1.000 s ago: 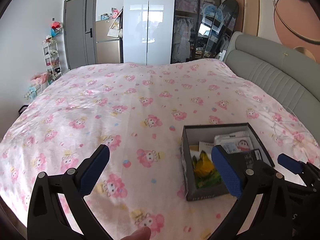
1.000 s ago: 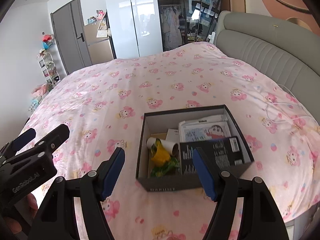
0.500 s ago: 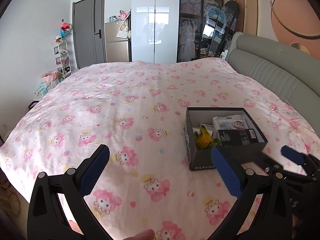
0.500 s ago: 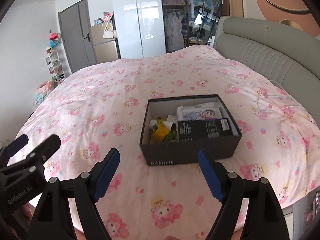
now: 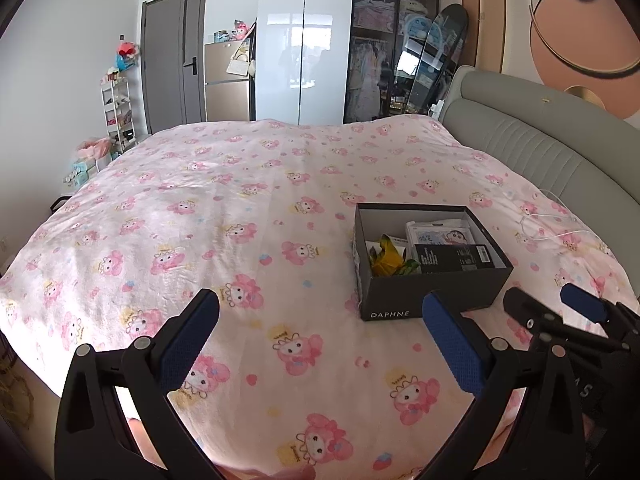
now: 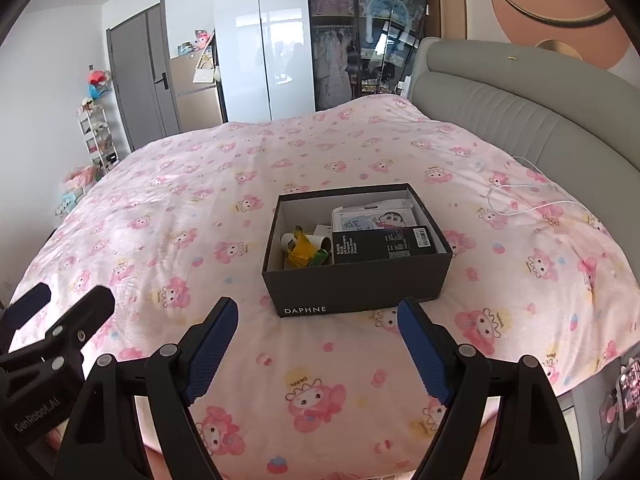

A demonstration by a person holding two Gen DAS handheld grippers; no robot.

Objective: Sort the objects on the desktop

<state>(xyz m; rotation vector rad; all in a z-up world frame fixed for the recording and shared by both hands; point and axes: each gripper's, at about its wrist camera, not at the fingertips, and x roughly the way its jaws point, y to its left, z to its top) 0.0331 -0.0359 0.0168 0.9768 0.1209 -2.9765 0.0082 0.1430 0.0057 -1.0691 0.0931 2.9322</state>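
Box (image 6: 356, 286) on bed, right tongs (image 6: 318, 346) opening (nothing between), angled downward

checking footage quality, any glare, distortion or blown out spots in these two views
Left wrist view: window glare on the white wardrobe, fisheye bends the headboard, near bedspread edge washed out. Right wrist view: same wardrobe glare, dark corner vignetting, box sharp.

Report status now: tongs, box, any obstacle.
Both tongs, left and right, open, empty. Box on bed, items inside. Nothing in the way.
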